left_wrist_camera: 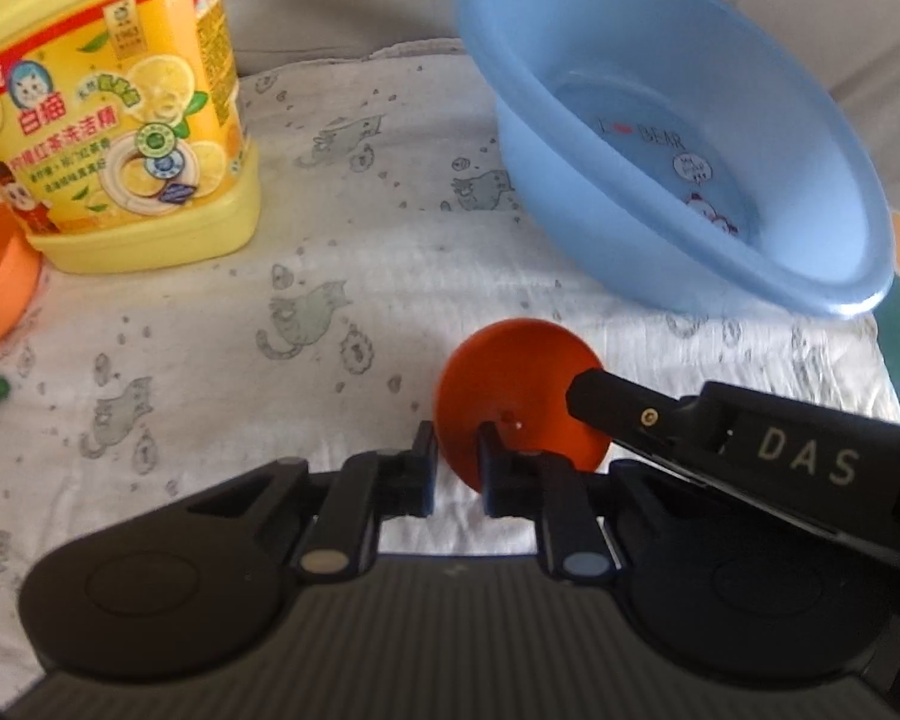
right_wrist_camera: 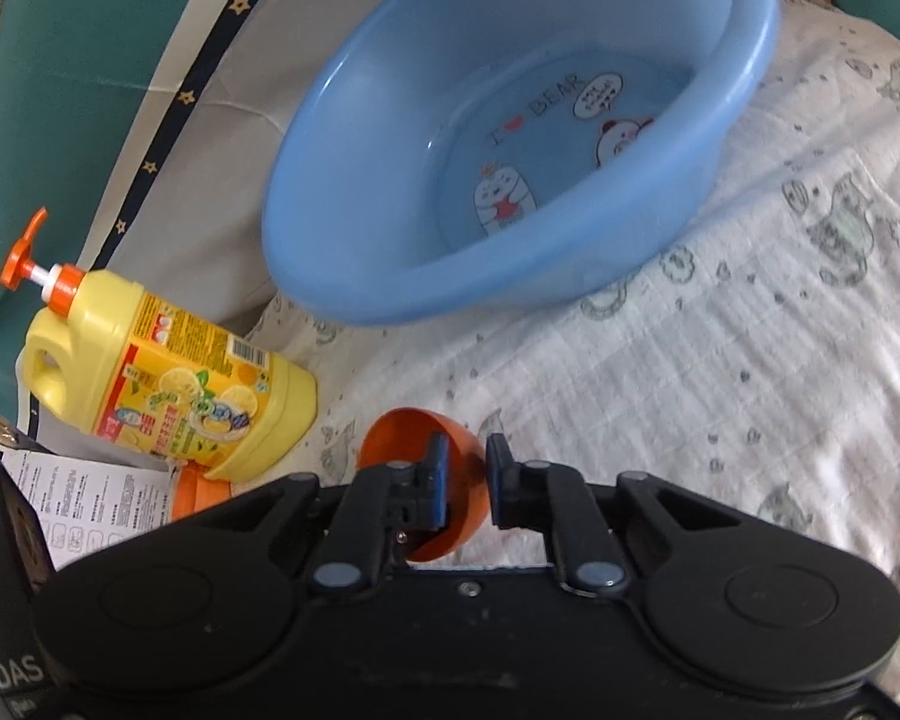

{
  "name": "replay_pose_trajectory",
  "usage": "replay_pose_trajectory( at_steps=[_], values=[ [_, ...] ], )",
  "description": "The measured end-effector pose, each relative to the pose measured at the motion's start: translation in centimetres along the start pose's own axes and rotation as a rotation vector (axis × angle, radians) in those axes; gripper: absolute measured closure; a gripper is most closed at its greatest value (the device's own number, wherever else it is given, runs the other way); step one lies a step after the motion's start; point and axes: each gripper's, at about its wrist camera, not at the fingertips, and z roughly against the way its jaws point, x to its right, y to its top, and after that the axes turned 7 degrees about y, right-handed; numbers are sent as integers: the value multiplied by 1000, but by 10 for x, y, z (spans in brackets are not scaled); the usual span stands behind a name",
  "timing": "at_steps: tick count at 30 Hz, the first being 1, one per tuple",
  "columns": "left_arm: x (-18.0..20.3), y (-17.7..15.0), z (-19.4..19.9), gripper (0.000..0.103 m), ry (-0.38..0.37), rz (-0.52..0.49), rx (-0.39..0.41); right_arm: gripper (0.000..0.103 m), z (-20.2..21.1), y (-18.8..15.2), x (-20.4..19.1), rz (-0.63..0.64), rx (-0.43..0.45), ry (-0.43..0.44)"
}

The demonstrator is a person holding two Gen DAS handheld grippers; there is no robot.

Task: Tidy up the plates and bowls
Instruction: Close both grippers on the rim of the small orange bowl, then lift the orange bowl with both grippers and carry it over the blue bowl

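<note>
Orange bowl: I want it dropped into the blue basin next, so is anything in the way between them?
Nothing visible. Only bare cat-print cloth lies between the orange bowl and the blue basin; the detergent bottle stands off to the side.

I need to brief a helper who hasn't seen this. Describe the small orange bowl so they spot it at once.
Start at the big blue basin on the cat-print cloth. In front of it, the right gripper pinches a small orange bowl by its rim. It is a deeper orange than the paler orange dish beside the yellow detergent bottle.
</note>
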Motion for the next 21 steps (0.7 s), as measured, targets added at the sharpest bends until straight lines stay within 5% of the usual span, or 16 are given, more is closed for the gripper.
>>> replay_pose_trajectory(
  at_steps=[21],
  values=[
    [-75, -99, 113, 89, 9, 59, -13, 89, 57, -104, -70, 142, -128, 79]
  ],
)
